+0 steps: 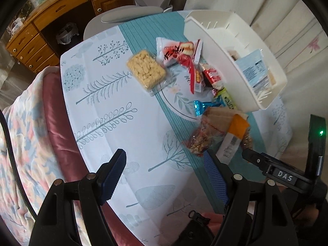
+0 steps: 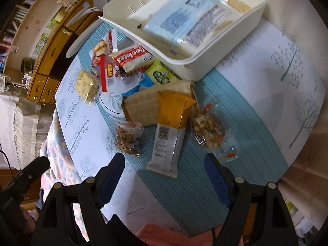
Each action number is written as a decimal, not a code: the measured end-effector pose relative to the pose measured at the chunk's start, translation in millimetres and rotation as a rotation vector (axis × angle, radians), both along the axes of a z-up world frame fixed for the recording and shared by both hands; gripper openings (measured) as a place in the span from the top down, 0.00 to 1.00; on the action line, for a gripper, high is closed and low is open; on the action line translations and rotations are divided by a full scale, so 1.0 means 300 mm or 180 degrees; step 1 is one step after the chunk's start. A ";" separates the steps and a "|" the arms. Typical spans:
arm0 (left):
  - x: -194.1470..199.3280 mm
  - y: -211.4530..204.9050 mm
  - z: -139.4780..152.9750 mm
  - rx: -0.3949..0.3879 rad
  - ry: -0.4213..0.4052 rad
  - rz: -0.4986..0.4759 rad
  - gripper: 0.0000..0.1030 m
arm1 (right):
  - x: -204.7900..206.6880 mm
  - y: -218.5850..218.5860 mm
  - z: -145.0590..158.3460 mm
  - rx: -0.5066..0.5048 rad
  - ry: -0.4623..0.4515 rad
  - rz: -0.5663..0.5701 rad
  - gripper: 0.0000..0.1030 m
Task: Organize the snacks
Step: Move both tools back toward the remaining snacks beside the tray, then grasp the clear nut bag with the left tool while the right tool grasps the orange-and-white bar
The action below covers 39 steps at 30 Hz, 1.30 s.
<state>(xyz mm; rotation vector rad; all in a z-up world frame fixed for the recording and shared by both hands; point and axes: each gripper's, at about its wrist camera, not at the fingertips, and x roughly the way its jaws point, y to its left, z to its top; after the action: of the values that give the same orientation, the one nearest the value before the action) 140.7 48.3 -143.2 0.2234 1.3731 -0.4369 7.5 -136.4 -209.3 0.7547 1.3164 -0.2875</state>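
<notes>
Left wrist view: left gripper [image 1: 164, 176] hung over the table [image 1: 114, 110], fingers apart, nothing between them; snacks [image 1: 184, 65] piled at the far right beside a white bin [image 1: 207, 41]. Right wrist view: right gripper [image 2: 165, 181] likewise spread and empty, just near of a yellow-and-white bar [image 2: 170, 131]; bin [image 2: 205, 65] farther off, holding a pale blue packet [image 2: 184, 22].

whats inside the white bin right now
The white bin holds a pale blue packet lying printed side up, with a beige snack past it. Anything beneath the packet is hidden.
</notes>
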 end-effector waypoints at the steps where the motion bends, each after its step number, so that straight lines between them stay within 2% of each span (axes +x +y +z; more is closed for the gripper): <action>1: 0.001 -0.009 -0.025 0.0042 0.0018 -0.0020 0.26 | 0.003 0.001 -0.011 0.0031 0.0031 -0.0008 0.22; 4: 0.001 -0.030 -0.083 0.0083 0.0054 -0.0058 0.26 | 0.007 -0.006 -0.044 0.0102 0.0138 -0.0042 0.22; 7: -0.003 -0.057 -0.141 0.0006 0.0036 -0.0134 0.26 | 0.011 -0.009 -0.076 0.0176 0.0239 -0.0067 0.22; 14: -0.016 -0.153 -0.241 -0.0141 -0.0051 -0.0555 0.26 | 0.025 -0.003 -0.140 0.0238 0.0505 -0.0076 0.22; 17: -0.012 -0.180 -0.281 -0.0125 -0.0067 -0.0639 0.26 | 0.030 -0.013 -0.162 0.0159 0.0684 -0.0136 0.25; 23: 0.020 -0.202 -0.343 -0.0219 0.0070 -0.0674 0.26 | 0.038 -0.019 -0.198 0.0232 0.0786 -0.0217 0.32; 26: 0.030 -0.222 -0.371 -0.0205 0.0105 -0.0746 0.26 | 0.048 -0.021 -0.214 0.0257 0.0845 -0.0225 0.39; 30: 0.050 -0.231 -0.388 -0.0278 0.0173 -0.0724 0.27 | 0.045 -0.036 -0.216 0.0316 0.0798 -0.0267 0.43; 35: 0.069 -0.254 -0.423 -0.0435 0.0349 -0.0719 0.33 | 0.011 -0.089 -0.226 0.0487 0.0760 -0.0350 0.47; 37: 0.074 -0.262 -0.439 -0.0470 0.0403 -0.0685 0.38 | 0.011 -0.100 -0.232 0.0537 0.0723 -0.0368 0.50; 38: 0.076 -0.267 -0.444 -0.0492 0.0418 -0.0678 0.39 | 0.009 -0.107 -0.232 0.0563 0.0681 -0.0352 0.51; 39: 0.076 -0.275 -0.450 -0.0511 0.0443 -0.0675 0.41 | 0.011 -0.118 -0.229 0.0598 0.0637 -0.0342 0.58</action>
<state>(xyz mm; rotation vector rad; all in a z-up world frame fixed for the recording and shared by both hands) 163.6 -34.1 -278.3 0.2102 1.4478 -0.7482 10.8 -171.9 -278.1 0.9768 1.5086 -0.3353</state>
